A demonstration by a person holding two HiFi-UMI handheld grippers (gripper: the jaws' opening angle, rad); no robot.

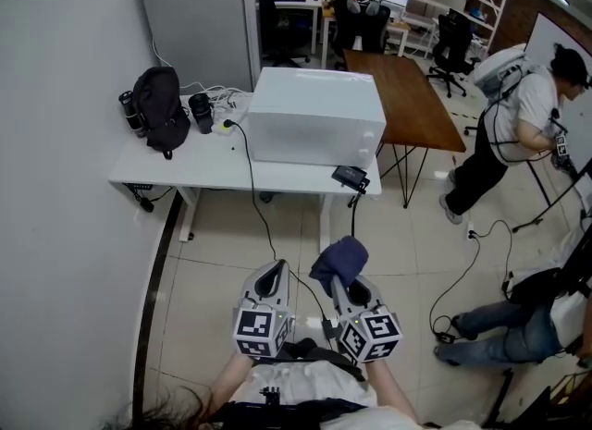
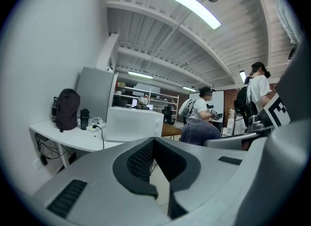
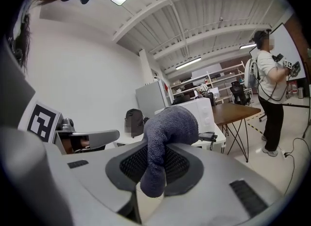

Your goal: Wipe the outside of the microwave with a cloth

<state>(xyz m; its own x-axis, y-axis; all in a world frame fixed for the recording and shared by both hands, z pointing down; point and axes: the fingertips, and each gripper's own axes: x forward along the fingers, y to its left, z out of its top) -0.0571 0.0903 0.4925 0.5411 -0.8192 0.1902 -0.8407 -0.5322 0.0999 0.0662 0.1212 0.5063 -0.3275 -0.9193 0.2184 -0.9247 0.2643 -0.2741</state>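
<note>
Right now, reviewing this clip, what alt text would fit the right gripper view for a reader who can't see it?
The right gripper is shut on a dark blue cloth that bulges up above its jaws. Beyond it a white microwave stands on a white table, and a person stands at the far right.

my grey left gripper (image 1: 274, 276) and right gripper (image 1: 350, 291), black mesh pads lining the fingers (image 2: 141, 159), black-and-white marker cubes (image 1: 261, 331) (one apiece), white top (image 1: 301, 385)

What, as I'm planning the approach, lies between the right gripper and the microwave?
Head view: from the right gripper, tiled floor, a black cable, then the table edge with a black device, before the microwave.
</note>
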